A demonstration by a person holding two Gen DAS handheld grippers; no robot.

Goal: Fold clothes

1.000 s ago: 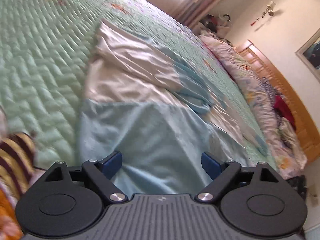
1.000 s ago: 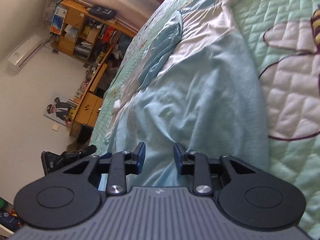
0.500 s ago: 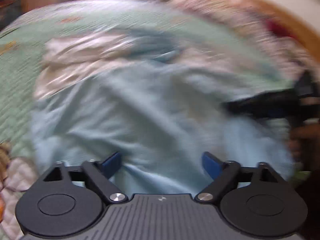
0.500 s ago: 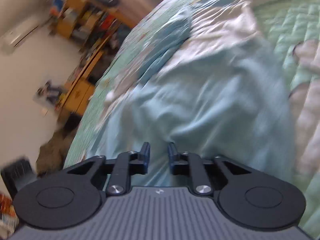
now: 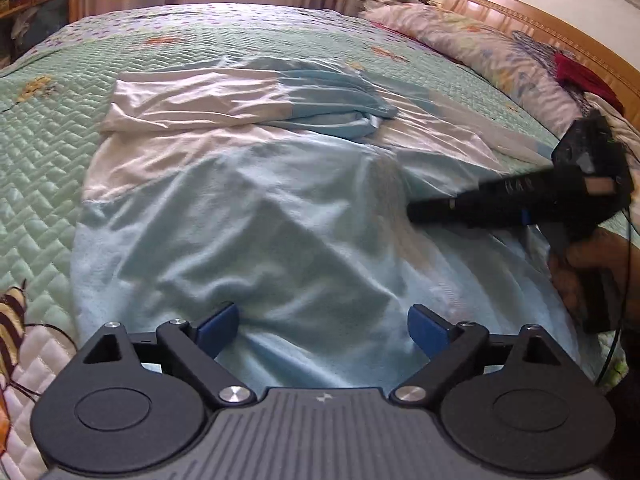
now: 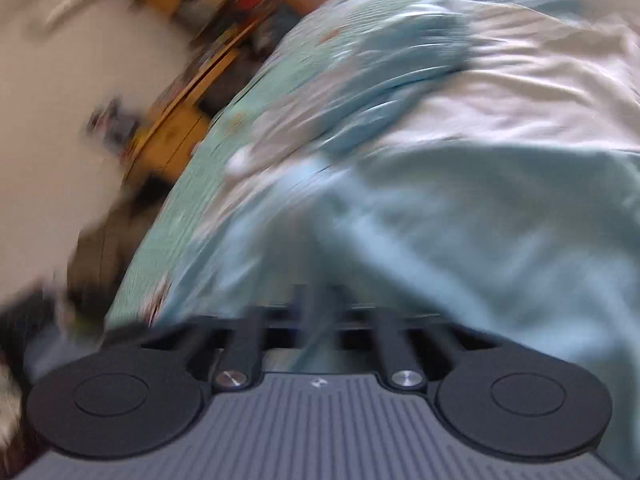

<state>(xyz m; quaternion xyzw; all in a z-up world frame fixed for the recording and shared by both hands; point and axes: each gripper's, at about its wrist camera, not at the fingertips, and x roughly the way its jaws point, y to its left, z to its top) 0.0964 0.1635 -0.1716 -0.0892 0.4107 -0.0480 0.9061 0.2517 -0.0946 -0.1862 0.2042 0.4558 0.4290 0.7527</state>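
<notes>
My shirt (image 5: 256, 216) is light blue with white parts. It lies spread out and wrinkly on the green quilted bed (image 5: 44, 140). One white and blue sleeve is folded across the top. The blue bottom part is bunched up near me

A pale blue and white garment (image 5: 256, 216) lies on a mint green diamond-quilted bedspread (image 5: 40, 128); black gripper (image 5: 322, 326), blue pads (image 5: 426, 328); floral pillow (image 5: 492, 52).
</notes>
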